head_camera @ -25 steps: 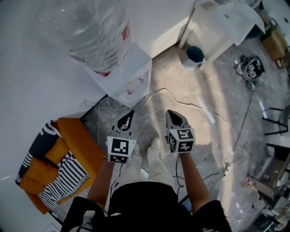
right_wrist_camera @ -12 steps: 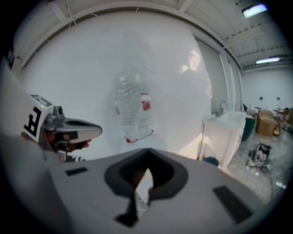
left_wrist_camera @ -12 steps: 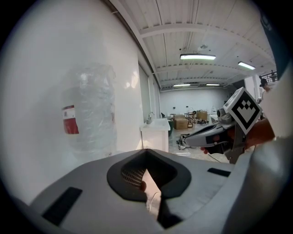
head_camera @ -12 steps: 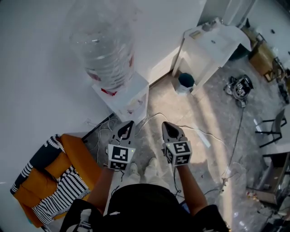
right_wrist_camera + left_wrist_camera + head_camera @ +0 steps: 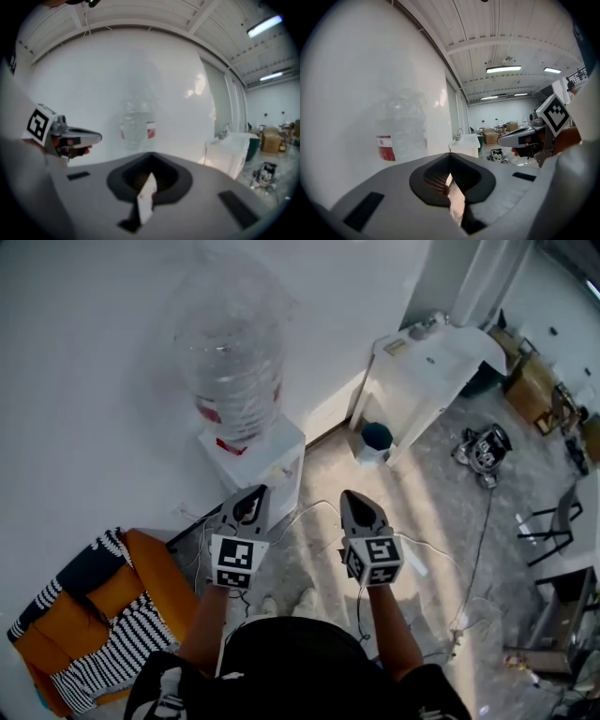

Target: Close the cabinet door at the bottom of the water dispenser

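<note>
Observation: the white box-shaped water dispenser (image 5: 272,457) stands upright against the white wall, with its clear plastic water bottle (image 5: 230,362) on top. The front face is turned towards me. The cabinet door sits at the foot of that face, close to the grey stone floor (image 5: 441,521). From the head view the front is steeply foreshortened and its lower part is masked by my left gripper (image 5: 249,498), so I cannot tell how the door stands.

Claw state: the left gripper's jaws are drawn together with nothing between them. The right gripper (image 5: 356,501) is likewise closed tight and empty.

Governing relation: both gripper views look roughly level at the bottle and its red label, not at the cabinet. I judge that the door lies ahead of and well below both sets of jaws. The left gripper is the nearer, lying just in front of the dispenser's front edge. The right gripper is apart from it, off to my right over open floor.

Assessment: the coming move calls for a descent along the dispenser's upright axis before any push on the door. The left gripper is better placed for it.

Hazard: loose white cables (image 5: 314,512) cross the floor in front of the base.
</note>
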{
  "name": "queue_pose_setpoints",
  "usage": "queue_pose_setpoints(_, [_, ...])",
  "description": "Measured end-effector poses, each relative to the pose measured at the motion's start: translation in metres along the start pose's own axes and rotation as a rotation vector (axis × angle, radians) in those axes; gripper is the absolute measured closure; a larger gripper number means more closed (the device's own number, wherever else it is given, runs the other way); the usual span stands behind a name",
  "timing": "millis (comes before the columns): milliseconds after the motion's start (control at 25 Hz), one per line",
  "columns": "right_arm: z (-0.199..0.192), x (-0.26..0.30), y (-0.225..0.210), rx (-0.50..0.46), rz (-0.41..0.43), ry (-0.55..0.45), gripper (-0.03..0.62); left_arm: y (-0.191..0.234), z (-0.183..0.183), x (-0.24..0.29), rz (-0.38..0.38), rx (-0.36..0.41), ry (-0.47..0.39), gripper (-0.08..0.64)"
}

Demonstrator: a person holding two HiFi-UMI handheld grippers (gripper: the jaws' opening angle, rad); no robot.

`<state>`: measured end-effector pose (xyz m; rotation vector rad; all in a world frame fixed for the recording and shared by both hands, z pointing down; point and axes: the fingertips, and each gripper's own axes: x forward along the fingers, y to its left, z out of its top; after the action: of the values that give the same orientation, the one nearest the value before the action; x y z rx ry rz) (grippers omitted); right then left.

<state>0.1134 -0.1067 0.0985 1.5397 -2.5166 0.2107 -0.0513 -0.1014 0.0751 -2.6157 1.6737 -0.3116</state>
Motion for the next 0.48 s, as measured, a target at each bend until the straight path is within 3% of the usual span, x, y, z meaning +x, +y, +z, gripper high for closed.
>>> queue_pose_setpoints(480, [0.033,-0.02,0.001,-0.011,-0.021,-0.095,0.558,0.007,0.034,-0.019,0.021,0.041,-0.081,0.551])
